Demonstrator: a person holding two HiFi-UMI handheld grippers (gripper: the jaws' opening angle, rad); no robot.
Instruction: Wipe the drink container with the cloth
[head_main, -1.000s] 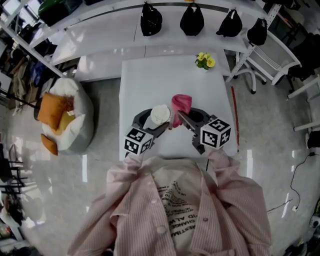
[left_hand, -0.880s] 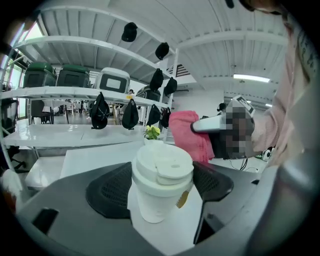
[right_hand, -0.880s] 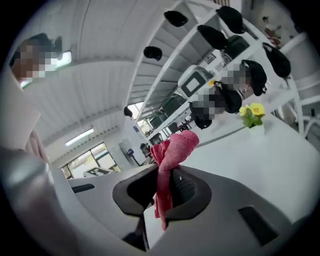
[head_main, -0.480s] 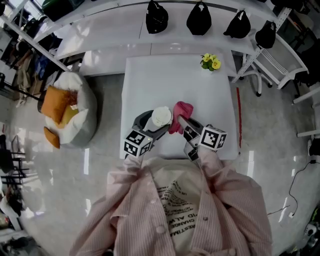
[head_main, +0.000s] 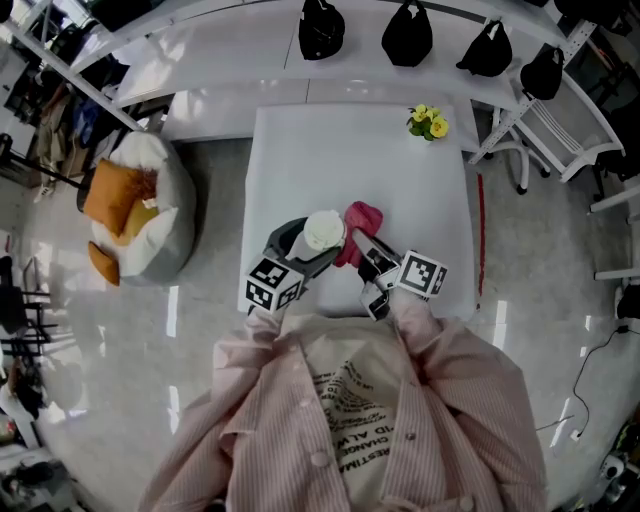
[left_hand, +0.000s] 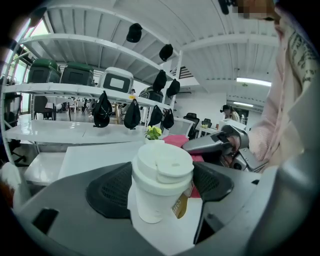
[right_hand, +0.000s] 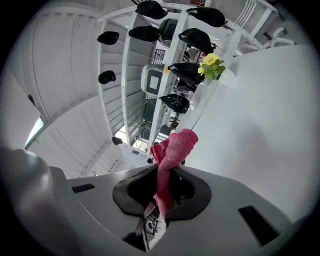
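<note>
Two grippers are loaded: the left gripper (head_main: 308, 246) is clamped on the cup (head_main: 322, 230), its pads against the paper wall on either side, and the right gripper (head_main: 358, 244) pinches the cloth (head_main: 362, 218), a pink bunch standing up out of its closed jaws. The cup is upright, lid on, over the near part of the table (head_main: 300, 150); whether its base rests on the table cannot be told. The cloth is just to the cup's right, close against it, though no view makes contact clear. The step in hand looks like bringing cloth to cup, with wiping barely begun at most. Next, the right gripper would need to press the cloth's free end onto the cup's side and stroke along it, while the left grips firmly without crushing the wall
</note>
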